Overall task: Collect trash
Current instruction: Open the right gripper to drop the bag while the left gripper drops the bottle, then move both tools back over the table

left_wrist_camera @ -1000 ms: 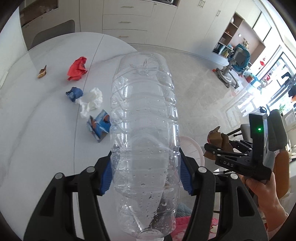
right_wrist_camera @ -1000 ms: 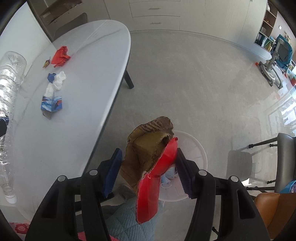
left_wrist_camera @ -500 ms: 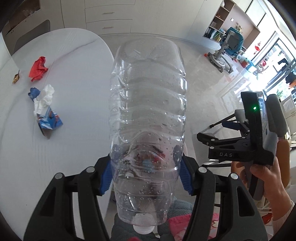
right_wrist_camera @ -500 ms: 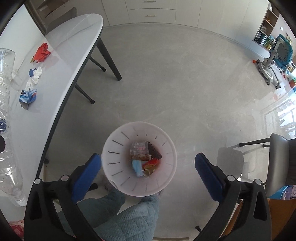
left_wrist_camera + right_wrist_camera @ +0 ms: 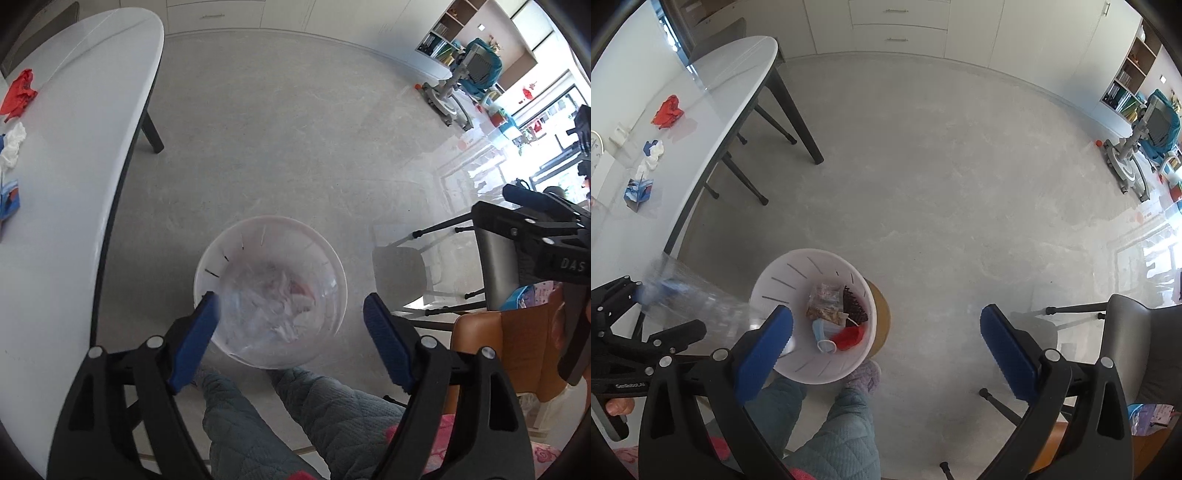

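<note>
The white trash bin (image 5: 207, 266) stands on the floor below my left gripper (image 5: 291, 339), which is open. A clear plastic bottle (image 5: 273, 299) shows blurred in front of the bin's opening, free of the pads. In the right wrist view the bottle (image 5: 698, 302) is a blur between the left gripper and the bin (image 5: 783, 273). The bin holds a face mask, a red scrap and a snack bag. My right gripper (image 5: 886, 343) is open and empty, to the right of the bin.
The white table (image 5: 701, 110) at the left carries a red wrapper (image 5: 666, 110), white and blue crumpled scraps (image 5: 652, 153) and a blue carton (image 5: 637, 190). A grey chair (image 5: 1137, 332) stands at the right. The person's legs are below the bin.
My left gripper has opened and let go of the bottle, which is dropping toward the bin. My right gripper let go of the cardboard and red scrap earlier and stays open.
</note>
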Motion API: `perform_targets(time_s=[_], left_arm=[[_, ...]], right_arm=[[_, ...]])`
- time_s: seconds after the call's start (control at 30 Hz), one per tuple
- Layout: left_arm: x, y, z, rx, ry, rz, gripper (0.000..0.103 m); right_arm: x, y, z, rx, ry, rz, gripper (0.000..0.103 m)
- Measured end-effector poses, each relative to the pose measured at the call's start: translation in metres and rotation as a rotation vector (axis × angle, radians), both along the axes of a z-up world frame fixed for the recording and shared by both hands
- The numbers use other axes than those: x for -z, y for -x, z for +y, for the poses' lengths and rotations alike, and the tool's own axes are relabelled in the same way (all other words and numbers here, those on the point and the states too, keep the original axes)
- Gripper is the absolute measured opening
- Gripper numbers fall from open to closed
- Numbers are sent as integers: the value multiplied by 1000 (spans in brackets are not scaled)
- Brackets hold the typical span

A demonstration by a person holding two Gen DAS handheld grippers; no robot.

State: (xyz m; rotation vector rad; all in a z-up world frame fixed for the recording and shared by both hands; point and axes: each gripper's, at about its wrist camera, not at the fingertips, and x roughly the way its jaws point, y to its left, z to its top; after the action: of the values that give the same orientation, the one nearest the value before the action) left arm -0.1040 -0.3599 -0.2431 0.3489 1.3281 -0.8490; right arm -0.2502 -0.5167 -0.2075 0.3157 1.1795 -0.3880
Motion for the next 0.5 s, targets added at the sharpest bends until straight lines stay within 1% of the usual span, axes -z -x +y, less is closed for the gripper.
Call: perform_targets(time_s=[0.1,0.13,0.2,0.33,0.4,0.47,0.5], left_arm=[[10,-1,-1,-35,-39,18,77],[10,-1,1,-49,-50,15,82],[2,-1,9,-87,-52,-13,83],[-34,-8,29,-169,-38,-75,84],[-57,-7,38,-211,-33,-137,93],[-81,-8,50,-253,-23,-208,95],[-91,-10,54,-265,-19,-222,95]], right_arm=[[2,4,-7,-5,-4,0,101],[2,6,-9,-8,-8,-3,101],[1,8,-10,-16,-12,-14,101],[-6,8,-5,-40,-7,-51,101],[-12,8,-5,-49,-10,-76,101],[-18,7,-4,-55,-17,-107,101],[-21,6,-5,-61,-21,-119,101]])
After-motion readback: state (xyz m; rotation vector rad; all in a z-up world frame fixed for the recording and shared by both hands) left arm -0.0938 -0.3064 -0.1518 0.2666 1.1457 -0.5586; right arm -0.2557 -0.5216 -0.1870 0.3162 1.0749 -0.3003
